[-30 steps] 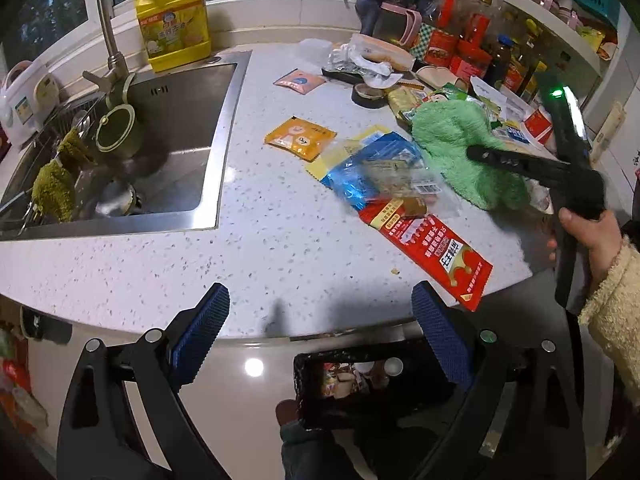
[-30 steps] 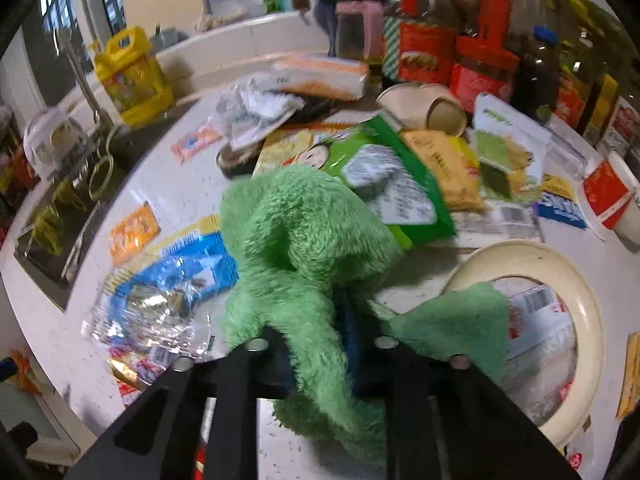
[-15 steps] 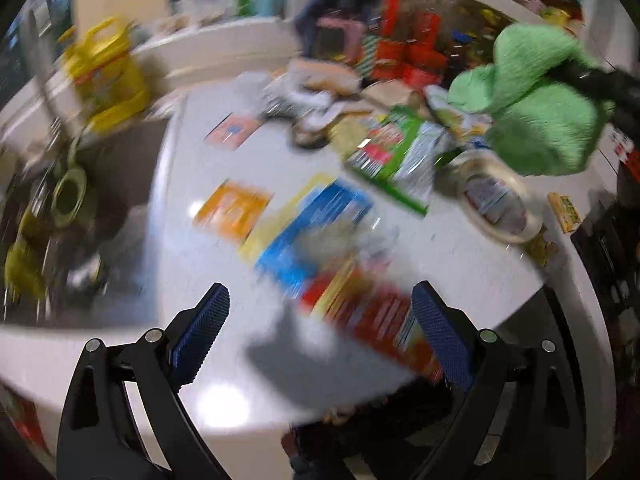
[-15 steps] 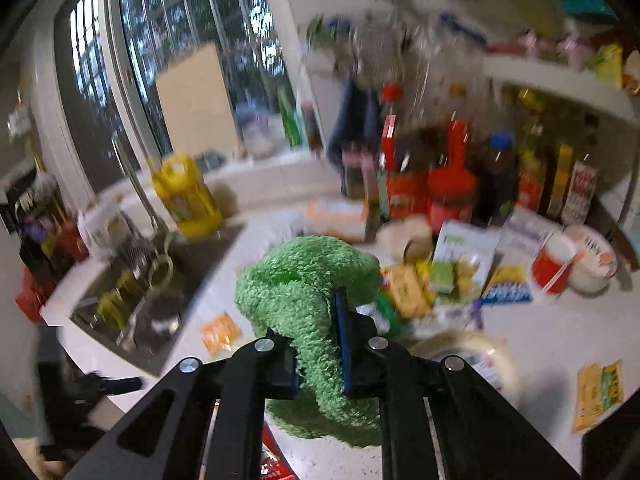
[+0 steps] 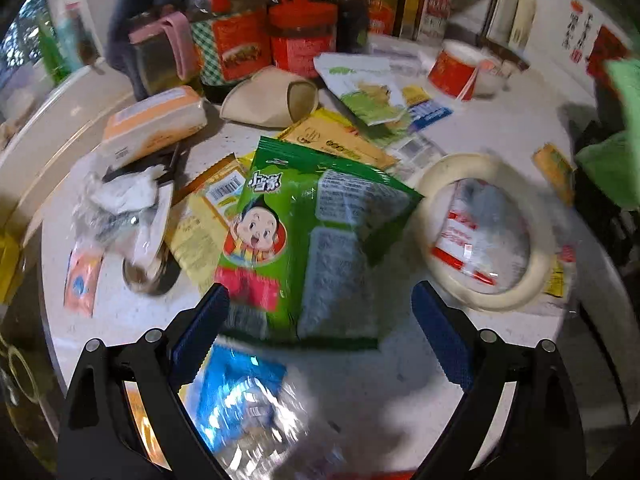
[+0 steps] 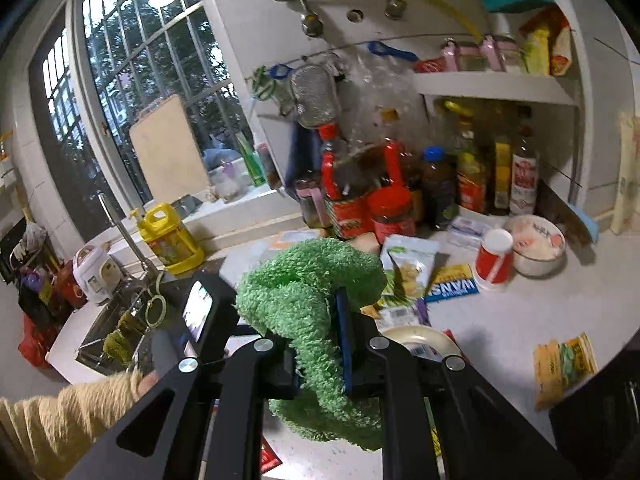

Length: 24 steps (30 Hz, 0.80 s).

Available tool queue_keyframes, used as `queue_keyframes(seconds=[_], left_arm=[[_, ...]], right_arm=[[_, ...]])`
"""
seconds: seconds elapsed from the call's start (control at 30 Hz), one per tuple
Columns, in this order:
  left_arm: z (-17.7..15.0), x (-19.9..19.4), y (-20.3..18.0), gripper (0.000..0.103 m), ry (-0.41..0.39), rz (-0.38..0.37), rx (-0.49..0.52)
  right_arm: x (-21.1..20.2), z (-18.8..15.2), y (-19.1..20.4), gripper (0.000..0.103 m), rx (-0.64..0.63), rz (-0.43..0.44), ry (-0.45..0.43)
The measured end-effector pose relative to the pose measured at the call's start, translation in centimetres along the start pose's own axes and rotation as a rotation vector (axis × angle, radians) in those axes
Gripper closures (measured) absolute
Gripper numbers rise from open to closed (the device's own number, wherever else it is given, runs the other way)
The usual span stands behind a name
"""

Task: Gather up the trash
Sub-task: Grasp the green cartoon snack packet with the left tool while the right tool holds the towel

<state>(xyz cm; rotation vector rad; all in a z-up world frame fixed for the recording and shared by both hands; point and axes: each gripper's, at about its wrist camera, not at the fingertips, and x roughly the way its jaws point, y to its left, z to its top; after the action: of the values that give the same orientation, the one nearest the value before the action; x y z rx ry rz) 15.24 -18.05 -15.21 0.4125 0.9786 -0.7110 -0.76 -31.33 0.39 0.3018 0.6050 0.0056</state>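
- The right gripper [image 6: 320,344] is clamping tight on a fluffy green cloth [image 6: 308,300], holding it up off the white counter [image 6: 532,312]; the cloth is bulging above the blue pads and hanging in a fold below them.
- The left gripper [image 5: 320,328] is standing wide open with nothing between its blue pads [image 5: 440,336], hovering over the counter and pointing steeply down.
- A green snack bag [image 5: 312,240] with a cartoon face is lying flat on the counter, its near edge sitting between the open fingers of the left gripper without either pad touching it.
- Just right of the green snack bag, a cream-rimmed plate [image 5: 436,172] is holding a clear wrapper with red print [image 5: 476,232].
- In front of the snack bag, a blue wrapper [image 5: 236,388] is showing blurred between the left gripper's fingers.
- Left of the bag, crumpled white paper [image 5: 120,196] and a small orange sachet [image 5: 82,280] are lying on the counter.
- Behind the bag, yellow packets [image 5: 340,140], a toppled paper cup [image 5: 268,96] and red jars [image 5: 302,36] are crowding the back of the counter.
- A cream fuzzy sleeve [image 6: 60,424] is showing at the lower left of the right wrist view.
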Motion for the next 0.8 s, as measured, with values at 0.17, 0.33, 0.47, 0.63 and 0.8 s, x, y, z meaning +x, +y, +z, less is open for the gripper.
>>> queue_keyframes(seconds=[0.17, 0.33, 0.47, 0.63, 0.8], left_arm=[[1.0, 2.0, 1.0, 0.016, 0.004, 0.031, -0.005], [1.4, 0.6, 0.7, 0.066, -0.044, -0.006, -0.002], [1.1, -0.6, 0.9, 0.074, -0.054, -0.032, -0.015], [0.0, -4.1, 1.6, 0.076, -0.119, -0.065, -0.062], [-2.3, -9.9, 1.8, 0.076, -0.210, -0.090, -0.076]], right_arm=[[0.6, -0.7, -0.8, 0.088, 0.016, -0.015, 0.020], [1.3, -1.2, -0.9, 0.088, 0.023, -0.011, 0.039], [1.7, -1.1, -0.4, 0.088, 0.016, 0.006, 0.038], [2.1, -0.8, 0.3, 0.088, 0.000, 0.026, 0.034], [1.7, -0.7, 0.9, 0.088, -0.012, 0.059, 0.029]])
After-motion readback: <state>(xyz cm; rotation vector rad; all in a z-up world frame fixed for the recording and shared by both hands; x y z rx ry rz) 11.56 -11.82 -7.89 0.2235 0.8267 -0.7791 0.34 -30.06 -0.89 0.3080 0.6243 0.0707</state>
